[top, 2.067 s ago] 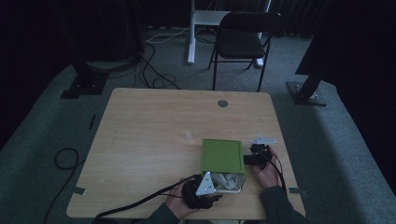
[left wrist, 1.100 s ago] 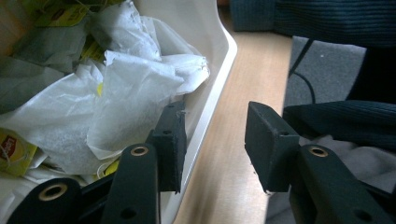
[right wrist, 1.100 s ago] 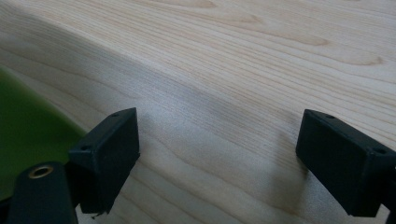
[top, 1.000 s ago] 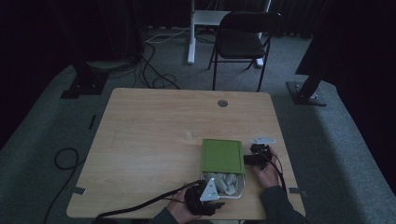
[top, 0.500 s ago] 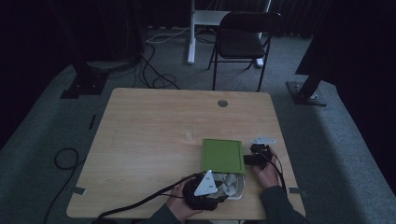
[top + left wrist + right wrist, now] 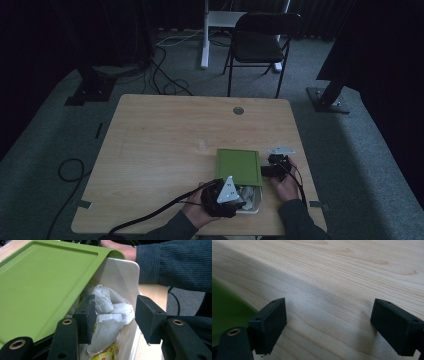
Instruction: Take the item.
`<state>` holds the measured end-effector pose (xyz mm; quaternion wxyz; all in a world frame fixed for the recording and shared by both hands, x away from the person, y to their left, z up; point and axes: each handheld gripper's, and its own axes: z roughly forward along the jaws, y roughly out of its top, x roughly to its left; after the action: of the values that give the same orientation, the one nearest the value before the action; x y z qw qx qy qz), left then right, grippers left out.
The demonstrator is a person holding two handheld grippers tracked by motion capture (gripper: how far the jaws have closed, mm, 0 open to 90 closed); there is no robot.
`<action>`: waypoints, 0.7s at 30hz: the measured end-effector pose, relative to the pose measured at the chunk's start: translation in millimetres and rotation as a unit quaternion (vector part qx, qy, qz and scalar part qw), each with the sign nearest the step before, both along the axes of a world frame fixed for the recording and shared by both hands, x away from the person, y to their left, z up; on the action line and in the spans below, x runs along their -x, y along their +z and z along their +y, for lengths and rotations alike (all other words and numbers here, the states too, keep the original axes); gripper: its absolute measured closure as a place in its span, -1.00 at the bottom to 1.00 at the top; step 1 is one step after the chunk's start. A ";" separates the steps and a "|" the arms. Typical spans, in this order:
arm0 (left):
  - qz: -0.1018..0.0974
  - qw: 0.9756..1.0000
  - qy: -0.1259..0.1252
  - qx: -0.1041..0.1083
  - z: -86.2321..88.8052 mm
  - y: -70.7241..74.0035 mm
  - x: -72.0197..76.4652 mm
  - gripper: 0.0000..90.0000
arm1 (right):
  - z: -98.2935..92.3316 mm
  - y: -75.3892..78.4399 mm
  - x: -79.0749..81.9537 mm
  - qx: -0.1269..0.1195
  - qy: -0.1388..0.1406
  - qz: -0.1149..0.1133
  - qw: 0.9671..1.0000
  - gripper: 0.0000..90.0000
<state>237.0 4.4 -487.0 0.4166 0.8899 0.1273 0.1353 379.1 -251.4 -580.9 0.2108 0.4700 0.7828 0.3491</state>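
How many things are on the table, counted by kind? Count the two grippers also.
Grippers: 2, left gripper, right gripper
Green lid: 1
White box: 1, with crumpled packets inside, too jumbled to count
Round grommet in the table top: 1
Small pale thing, too small to identify: 1
Total: 6

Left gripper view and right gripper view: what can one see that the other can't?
The left one alone shows a white box stuffed with crumpled white paper packets, a dark blue sleeve, and open left tongs around the packets. The right one alone shows open right tongs over nothing but bare wood. Both share the green lid and the wooden table.
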 end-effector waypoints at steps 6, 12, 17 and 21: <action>-0.008 1.000 -0.001 -0.013 -3.0 -0.6 -3.9 0.21 | 0.0 0.0 0.0 0.000 0.000 0.000 1.000 -0.71; -0.006 1.000 -0.002 -0.028 -4.3 0.2 -4.5 0.31 | 0.0 0.0 0.0 0.000 0.000 0.000 1.000 -0.71; -0.007 0.999 0.003 -0.044 -5.3 -0.8 -3.5 0.31 | 0.0 0.0 0.0 0.000 0.000 0.000 1.000 -0.71; -0.013 0.998 0.009 -0.054 -5.9 -1.1 -3.8 0.45 | 0.0 0.0 0.0 0.000 0.000 0.000 1.000 -0.71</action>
<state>240.9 -1.6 -488.1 0.3686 0.9079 0.1226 0.1577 379.0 -251.4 -581.0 0.2106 0.4700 0.7828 0.3493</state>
